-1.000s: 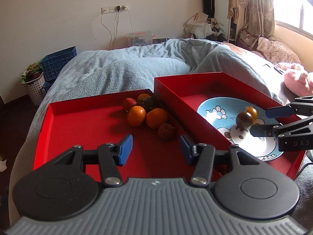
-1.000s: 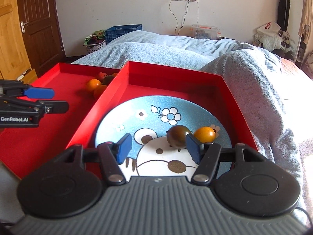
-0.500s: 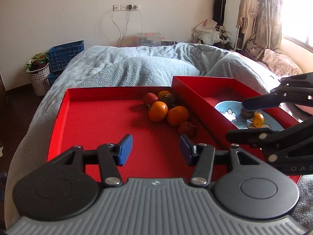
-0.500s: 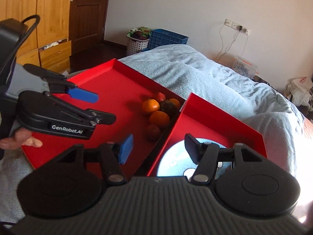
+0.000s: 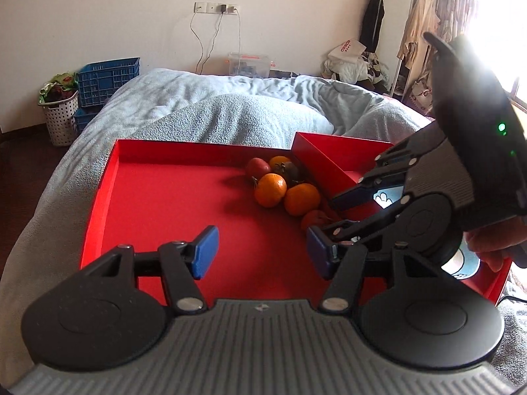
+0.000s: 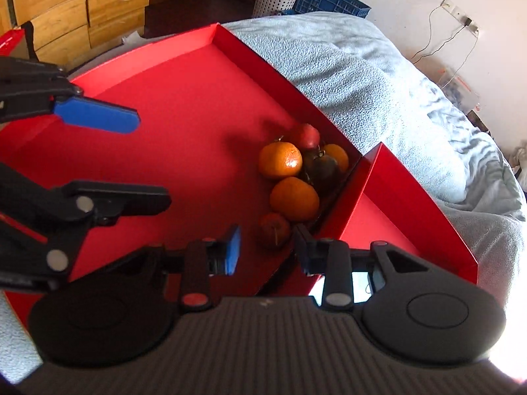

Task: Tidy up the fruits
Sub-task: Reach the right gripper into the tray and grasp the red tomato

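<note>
Several fruits cluster in the far right corner of the large red tray (image 5: 171, 197): two oranges (image 5: 270, 189) (image 6: 294, 198), a red fruit (image 6: 305, 135), a dark one (image 6: 321, 166) and a small reddish-brown one (image 6: 274, 230). My right gripper (image 6: 266, 250) is open, its fingers on either side of the small reddish-brown fruit without touching it. It shows from the side in the left wrist view (image 5: 332, 212). My left gripper (image 5: 260, 253) is open and empty over the tray's bare floor. A second red tray (image 6: 395, 204) holds a blue plate (image 5: 385, 199), mostly hidden.
Both trays lie on a bed with a grey-blue blanket (image 5: 230, 112). A blue crate (image 5: 108, 75) and a white basket (image 5: 61, 115) stand by the wall. Wooden drawers (image 6: 82, 10) are at the left. Clothes hang at the right (image 5: 415, 33).
My right gripper has left the plate with its two fruits, swung left over the tray wall, and come down at the fruit cluster. My left gripper shifted left, staying open.
</note>
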Available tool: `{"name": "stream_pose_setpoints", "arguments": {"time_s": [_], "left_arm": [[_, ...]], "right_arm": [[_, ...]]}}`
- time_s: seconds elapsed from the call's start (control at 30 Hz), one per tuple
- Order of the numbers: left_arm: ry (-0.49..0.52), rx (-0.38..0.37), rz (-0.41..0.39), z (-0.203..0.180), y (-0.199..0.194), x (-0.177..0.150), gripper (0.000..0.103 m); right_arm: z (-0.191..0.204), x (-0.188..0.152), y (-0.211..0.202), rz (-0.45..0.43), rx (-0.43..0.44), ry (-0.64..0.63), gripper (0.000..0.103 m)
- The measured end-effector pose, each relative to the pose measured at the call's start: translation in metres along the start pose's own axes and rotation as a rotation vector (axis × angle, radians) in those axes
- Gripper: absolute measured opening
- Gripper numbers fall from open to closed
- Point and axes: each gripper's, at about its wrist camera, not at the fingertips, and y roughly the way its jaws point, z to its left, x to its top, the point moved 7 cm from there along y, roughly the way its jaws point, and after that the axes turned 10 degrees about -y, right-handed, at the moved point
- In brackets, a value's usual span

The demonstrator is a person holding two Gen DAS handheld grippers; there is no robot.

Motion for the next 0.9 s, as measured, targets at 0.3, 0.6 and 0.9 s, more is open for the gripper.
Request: {"name": "stream_pose_setpoints", "arguments": {"time_s": [0.3,0.6,0.9], "left_arm": [[-0.009,0.007,0.007,0.003,0.002,0.002,0.065],[-0.033,0.005,0.018,0.007,0.006,0.002,0.065],[-0.086,0.013,0.028,0.017,0.008,0.004,0.066]], "right_arm": [[0.023,0.009,0.021,0.11,-0.144,-0.29,0.041],[0.024,0.002,0.005,0.038,-0.092,-0.228,0.031],[0.023,-0.014,-0.022,-0.029,0.158,0.067,0.031]]}}
